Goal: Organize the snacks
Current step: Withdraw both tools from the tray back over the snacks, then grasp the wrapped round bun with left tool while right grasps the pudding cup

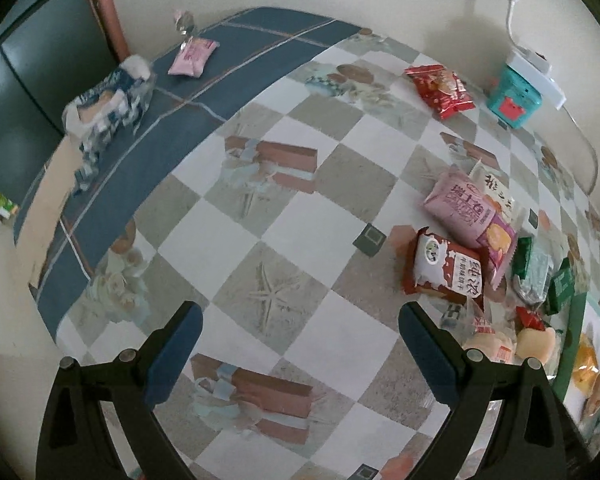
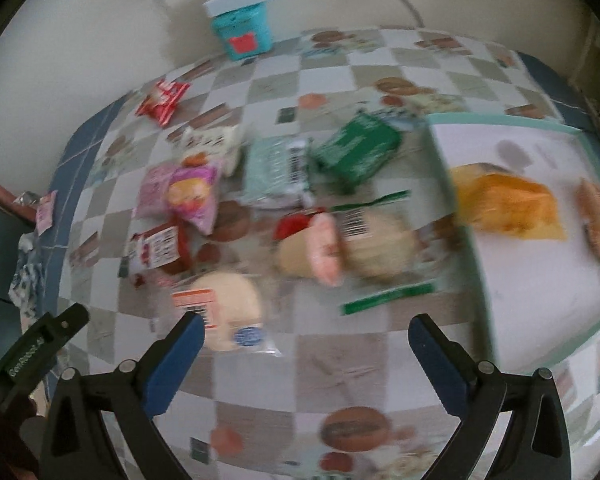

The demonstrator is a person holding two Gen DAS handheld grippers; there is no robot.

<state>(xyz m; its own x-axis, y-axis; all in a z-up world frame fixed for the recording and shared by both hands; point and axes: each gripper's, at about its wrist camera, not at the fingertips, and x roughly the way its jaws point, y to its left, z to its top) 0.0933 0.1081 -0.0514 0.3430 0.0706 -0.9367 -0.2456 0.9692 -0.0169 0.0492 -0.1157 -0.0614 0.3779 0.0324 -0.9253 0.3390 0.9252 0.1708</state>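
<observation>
Left gripper (image 1: 300, 332) spread wide, empty, above bare checkered tablecloth (image 1: 332, 328). Right gripper (image 2: 306, 344) also wide, empty; view blurred. Just beyond its left finger: pale bun packet (image 2: 228, 312). Farther: snack pile (image 2: 284, 200) mid-table, white tray (image 2: 540, 280) to the right holding an orange packet (image 2: 508, 204). Farthest: red packet (image 2: 162, 100), teal box (image 2: 244, 28) near wall.

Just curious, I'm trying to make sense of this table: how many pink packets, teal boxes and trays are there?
Pink packets: 2
Teal box: 1
Tray: 1
Total: 4
</observation>
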